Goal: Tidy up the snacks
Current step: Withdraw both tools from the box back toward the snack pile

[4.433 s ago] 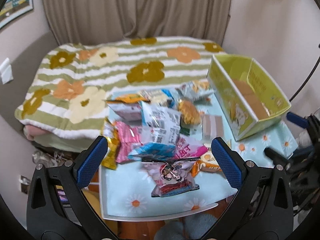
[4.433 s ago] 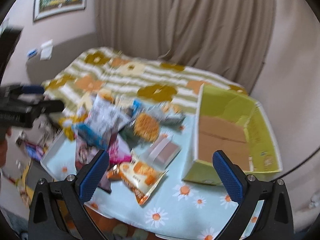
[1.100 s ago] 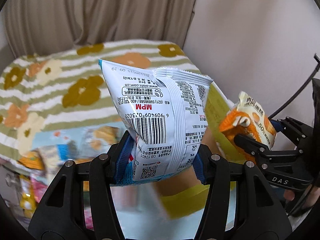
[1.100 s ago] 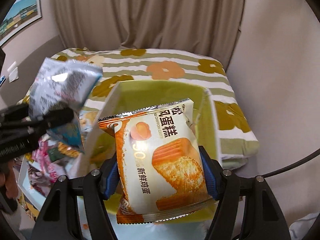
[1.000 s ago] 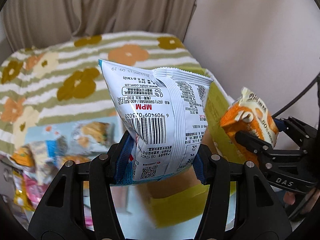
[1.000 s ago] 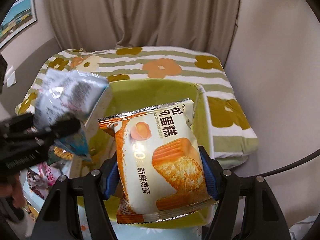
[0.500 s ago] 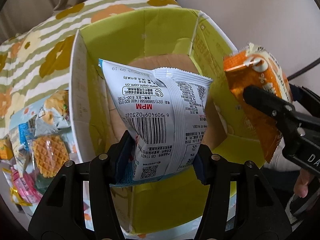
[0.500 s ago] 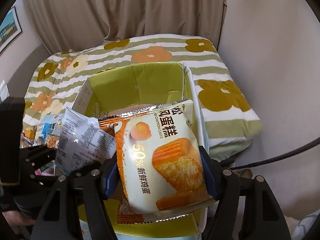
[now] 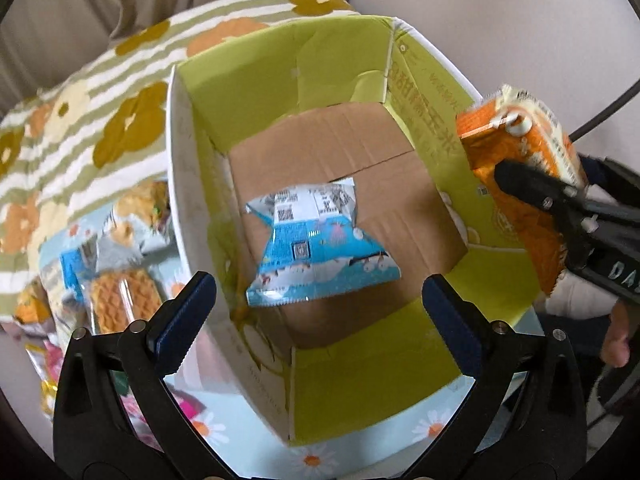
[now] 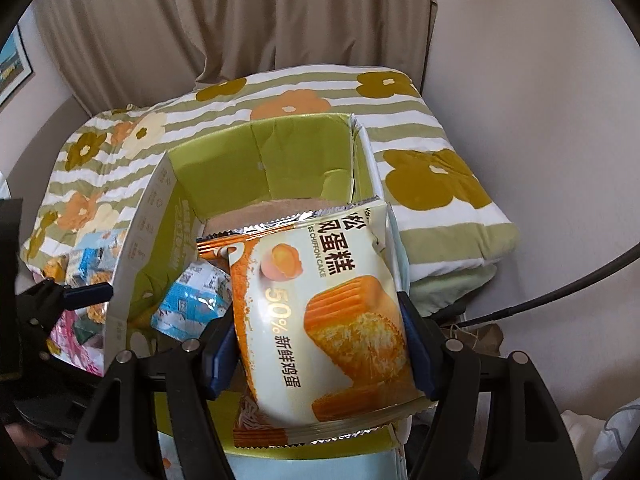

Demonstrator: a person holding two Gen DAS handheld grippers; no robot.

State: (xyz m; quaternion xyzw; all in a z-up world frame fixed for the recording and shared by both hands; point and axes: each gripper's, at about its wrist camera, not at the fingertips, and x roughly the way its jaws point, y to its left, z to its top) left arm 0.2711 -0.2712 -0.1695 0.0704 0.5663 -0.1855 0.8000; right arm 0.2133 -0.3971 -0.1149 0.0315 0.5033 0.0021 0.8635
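A green cardboard box (image 9: 280, 76) stands open on the table, with a brown floor. A blue and white snack bag (image 9: 316, 244) is inside it, free of any grip. Above the box my left gripper (image 9: 320, 312) has its jaws opening wide, with nothing pressed between the pads. My right gripper (image 10: 316, 348) is shut on an orange and cream chiffon cake packet (image 10: 324, 312), held over the box's right side (image 10: 360, 160). That cake packet (image 9: 524, 176) also shows at the right of the left wrist view. The blue bag (image 10: 192, 300) shows low in the box.
Several loose snack packets (image 9: 116, 264) lie on the flower-print tabletop (image 9: 248, 452) left of the box. A bed with a striped floral blanket (image 10: 420, 120) lies behind, then curtains and walls. A black cable (image 10: 560, 288) hangs at the right. A person's hand (image 9: 616, 340) holds the right gripper.
My left gripper's jaws sprang apart and the blue and white bag dropped into the box. The left gripper also sank toward the box. The right gripper kept its hold on the cake packet.
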